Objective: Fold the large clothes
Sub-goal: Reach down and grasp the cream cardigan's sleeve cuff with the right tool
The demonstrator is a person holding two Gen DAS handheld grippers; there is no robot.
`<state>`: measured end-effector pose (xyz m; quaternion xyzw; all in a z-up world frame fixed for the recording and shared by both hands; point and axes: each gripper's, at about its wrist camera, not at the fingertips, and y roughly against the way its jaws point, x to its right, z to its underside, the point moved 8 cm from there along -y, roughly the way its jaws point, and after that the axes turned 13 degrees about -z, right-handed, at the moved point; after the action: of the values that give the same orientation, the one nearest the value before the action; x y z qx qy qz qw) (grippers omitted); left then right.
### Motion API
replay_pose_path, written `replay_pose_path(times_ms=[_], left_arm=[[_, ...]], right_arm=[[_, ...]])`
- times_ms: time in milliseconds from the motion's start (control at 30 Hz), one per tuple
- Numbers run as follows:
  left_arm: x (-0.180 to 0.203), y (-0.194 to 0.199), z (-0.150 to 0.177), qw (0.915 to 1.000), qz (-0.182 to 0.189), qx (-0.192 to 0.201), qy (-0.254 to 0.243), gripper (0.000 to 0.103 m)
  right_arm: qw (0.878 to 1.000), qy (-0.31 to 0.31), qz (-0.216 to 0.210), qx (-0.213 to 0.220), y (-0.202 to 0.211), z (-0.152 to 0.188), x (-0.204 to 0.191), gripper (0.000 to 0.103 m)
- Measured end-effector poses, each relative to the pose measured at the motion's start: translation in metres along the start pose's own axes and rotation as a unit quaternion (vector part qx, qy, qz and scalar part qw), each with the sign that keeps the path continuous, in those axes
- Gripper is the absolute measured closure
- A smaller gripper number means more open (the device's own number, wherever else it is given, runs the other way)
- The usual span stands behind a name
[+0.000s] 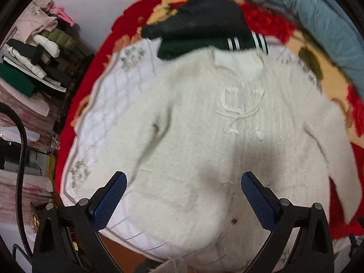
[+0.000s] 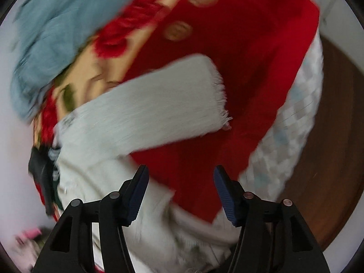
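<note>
**Both grippers poised, empty, over a spread white sweater**

The left gripper (image 1: pixel 183 184) hangs with jaws wide apart and nothing between them, above the lower body of the white sweater (image 1: pixel 204 136), which lies face up and spread across a pale quilted mattress (image 1: pixel 109 104) on a red floral blanket (image 2: pixel 238 56). The right gripper (image 2: pixel 180 182) is likewise open and empty, near the fringed sleeve (image 2: pixel 163 104) stretched over the blanket. The fuzzy knit could slide or bunch if pinched shallowly, and the loose drawstrings (image 1: pixel 238 111) may snag. A dark green garment (image 1: pixel 198 27) touching the collar could be dragged along. No containers appear; only shelves (image 1: pixel 34 52) of stacked clothes at the far left.
</note>
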<state>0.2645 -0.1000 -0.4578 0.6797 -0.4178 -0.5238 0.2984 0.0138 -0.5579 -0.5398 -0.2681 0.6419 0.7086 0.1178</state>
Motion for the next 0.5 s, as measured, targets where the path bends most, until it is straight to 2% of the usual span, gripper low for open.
replay_pose_path(times_ms=[67,200,233,267,300,367,500], left_arm=[[0.025,-0.017,0.002,0.9998,-0.006,-0.016,-0.005,0.000],[0.068,-0.038,0.002,0.9993,-0.002,-0.030,-0.024,0.000],[0.078,-0.040,0.001,0.9992,-0.002,-0.028,-0.029,0.000],[0.087,-0.043,0.002,0.9990,-0.002,-0.025,-0.037,0.000],[0.096,-0.044,0.003,0.9987,0.000,-0.024,-0.045,0.000],[0.109,-0.044,0.002,0.9984,0.005,-0.022,-0.052,0.000],[0.129,-0.038,0.003,0.9978,0.023,-0.020,-0.059,0.000]], right_arm=[[0.999,-0.032,-0.004,0.006,-0.032,-0.022,0.023,0.042],[0.997,-0.070,-0.008,0.021,-0.072,-0.052,0.041,0.042],[0.997,-0.075,-0.006,0.033,-0.076,-0.056,0.042,0.047],[0.996,-0.075,0.007,0.054,-0.076,-0.062,0.044,0.071],[0.995,-0.073,0.011,0.067,-0.073,-0.065,0.042,0.085],[0.993,-0.058,0.015,0.097,-0.058,-0.070,0.030,0.089],[0.984,-0.007,0.021,0.179,-0.010,-0.086,-0.003,0.090]])
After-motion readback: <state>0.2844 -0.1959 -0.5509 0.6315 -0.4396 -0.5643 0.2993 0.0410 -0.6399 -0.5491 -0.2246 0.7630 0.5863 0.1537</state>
